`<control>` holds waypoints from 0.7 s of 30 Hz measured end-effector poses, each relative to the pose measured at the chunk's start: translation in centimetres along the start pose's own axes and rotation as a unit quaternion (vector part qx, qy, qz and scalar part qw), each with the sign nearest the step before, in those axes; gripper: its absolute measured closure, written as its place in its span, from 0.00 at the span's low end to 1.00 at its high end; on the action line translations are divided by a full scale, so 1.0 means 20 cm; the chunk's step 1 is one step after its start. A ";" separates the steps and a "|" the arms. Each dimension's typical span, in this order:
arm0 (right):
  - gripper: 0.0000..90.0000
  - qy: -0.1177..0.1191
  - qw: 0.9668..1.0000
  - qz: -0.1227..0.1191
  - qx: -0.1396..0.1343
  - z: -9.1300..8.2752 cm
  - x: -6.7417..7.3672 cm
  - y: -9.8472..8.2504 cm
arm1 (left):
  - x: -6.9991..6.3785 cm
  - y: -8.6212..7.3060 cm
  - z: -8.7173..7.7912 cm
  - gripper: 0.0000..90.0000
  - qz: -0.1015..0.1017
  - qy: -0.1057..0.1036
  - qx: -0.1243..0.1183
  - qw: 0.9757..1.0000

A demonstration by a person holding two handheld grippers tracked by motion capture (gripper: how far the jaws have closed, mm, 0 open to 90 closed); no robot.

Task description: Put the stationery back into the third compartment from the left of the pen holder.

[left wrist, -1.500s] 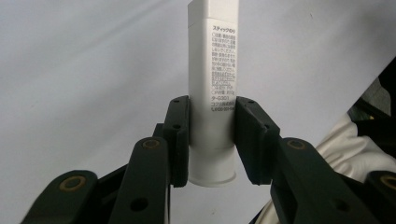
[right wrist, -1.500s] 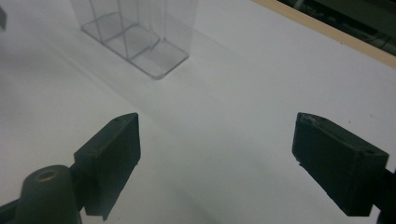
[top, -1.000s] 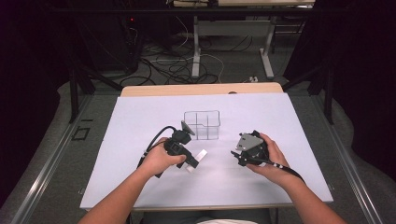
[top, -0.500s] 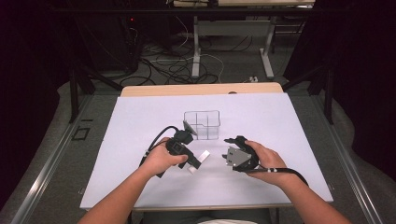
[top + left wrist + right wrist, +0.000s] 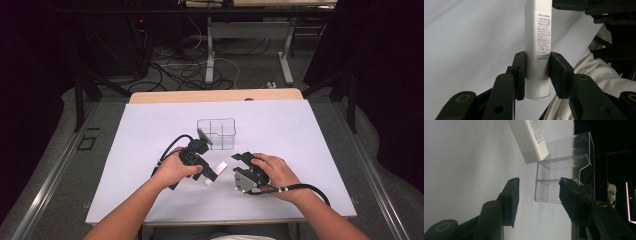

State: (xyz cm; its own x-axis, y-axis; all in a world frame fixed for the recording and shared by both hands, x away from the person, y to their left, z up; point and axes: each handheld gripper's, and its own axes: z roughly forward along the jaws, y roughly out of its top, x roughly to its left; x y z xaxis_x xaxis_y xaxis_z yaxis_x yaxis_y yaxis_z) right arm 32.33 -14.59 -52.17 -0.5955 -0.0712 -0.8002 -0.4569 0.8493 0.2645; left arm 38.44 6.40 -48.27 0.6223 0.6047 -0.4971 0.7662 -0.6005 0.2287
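Note:
My left gripper (image 5: 537,72) is shut on a white glue stick (image 5: 537,50) with printed text, its pads clamped on the lower body. In the high view the left gripper (image 5: 209,172) lies low over the white sheet and the stick (image 5: 218,169) points right. My right gripper (image 5: 242,159) sits just right of the stick's end. Its jaws have just been closing and stand apart with nothing between them. In the right gripper view, past that gripper (image 5: 537,195), are the stick's end (image 5: 529,137) and a clear divided box (image 5: 566,170).
The clear box (image 5: 216,133) stands on the white sheet (image 5: 300,135) just beyond both hands. The wooden table edge (image 5: 215,95) runs behind the sheet. Cables and table legs lie on the floor farther back.
The right hand has moved left and slightly down, from the right of the sheet to beside the stick's free end. The left hand and the stick have kept still.

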 end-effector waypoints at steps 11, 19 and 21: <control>0.59 0.003 0.999 -0.054 0.004 0.03 0.06 0.05 | -0.02 0.03 0.05 0.75 0.000 -0.008 0.005 1.000; 0.60 0.005 0.996 -0.086 0.001 0.04 0.08 0.07 | -0.06 0.06 0.08 0.75 0.007 -0.014 0.012 1.000; 0.62 0.006 0.996 -0.092 0.007 0.04 0.08 0.07 | -0.07 0.07 0.09 0.75 0.009 -0.014 0.016 1.000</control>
State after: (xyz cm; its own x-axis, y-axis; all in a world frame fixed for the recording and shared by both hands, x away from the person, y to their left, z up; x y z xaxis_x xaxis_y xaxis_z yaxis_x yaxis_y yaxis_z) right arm 31.28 -13.02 -53.56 -0.5100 -0.2328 -0.8281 -0.5504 0.8281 0.1061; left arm 38.36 3.85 -48.71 0.6301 0.5790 -0.5174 0.7498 -0.6271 0.2113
